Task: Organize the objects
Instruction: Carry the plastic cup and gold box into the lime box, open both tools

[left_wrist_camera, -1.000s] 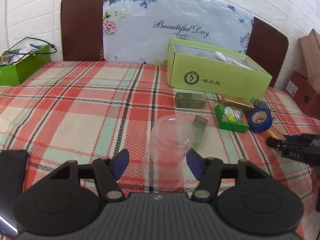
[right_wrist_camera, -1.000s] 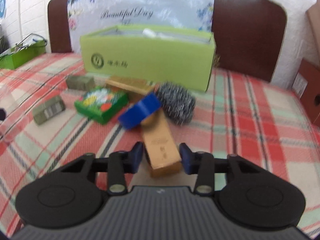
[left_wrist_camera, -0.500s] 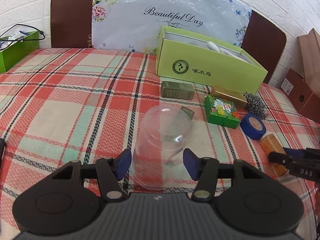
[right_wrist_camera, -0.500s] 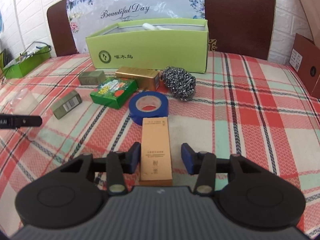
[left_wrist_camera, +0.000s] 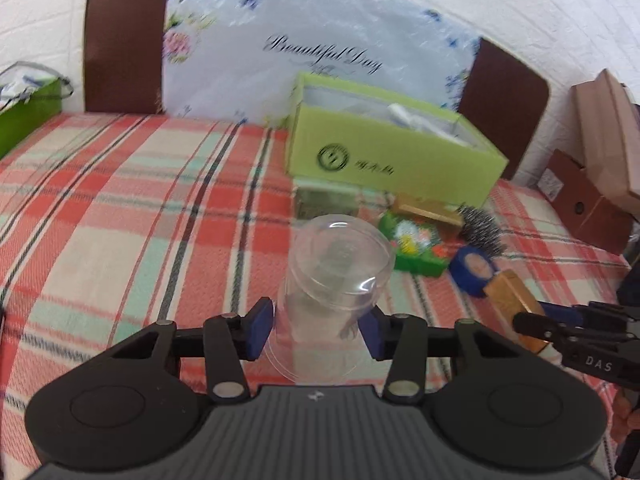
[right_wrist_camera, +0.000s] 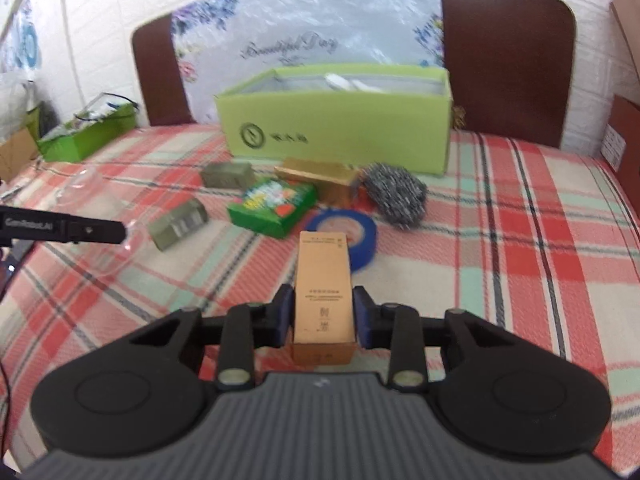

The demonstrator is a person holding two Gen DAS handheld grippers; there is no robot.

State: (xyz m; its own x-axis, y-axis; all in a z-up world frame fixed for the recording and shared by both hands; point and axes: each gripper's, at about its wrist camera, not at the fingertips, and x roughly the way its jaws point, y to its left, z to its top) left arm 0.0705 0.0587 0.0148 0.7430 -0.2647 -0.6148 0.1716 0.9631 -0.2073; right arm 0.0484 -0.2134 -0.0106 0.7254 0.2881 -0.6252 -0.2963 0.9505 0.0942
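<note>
My left gripper is shut on a clear plastic cup, upside down and lifted off the plaid cloth. My right gripper is shut on a tan carton and holds it lengthwise between the blue pads. The open lime-green box stands at the back; it also shows in the left wrist view. The cup shows faintly at the left of the right wrist view, with the left gripper's finger across it.
On the cloth lie a blue tape roll, a steel scourer, a green printed pack, a gold box and two olive boxes. A green tray sits far left. Cardboard boxes stand at the right.
Both grippers have closed: the left on the clear cup, the right on the tan carton. Both views have shifted, and the cup and carton now sit higher in the frames.
</note>
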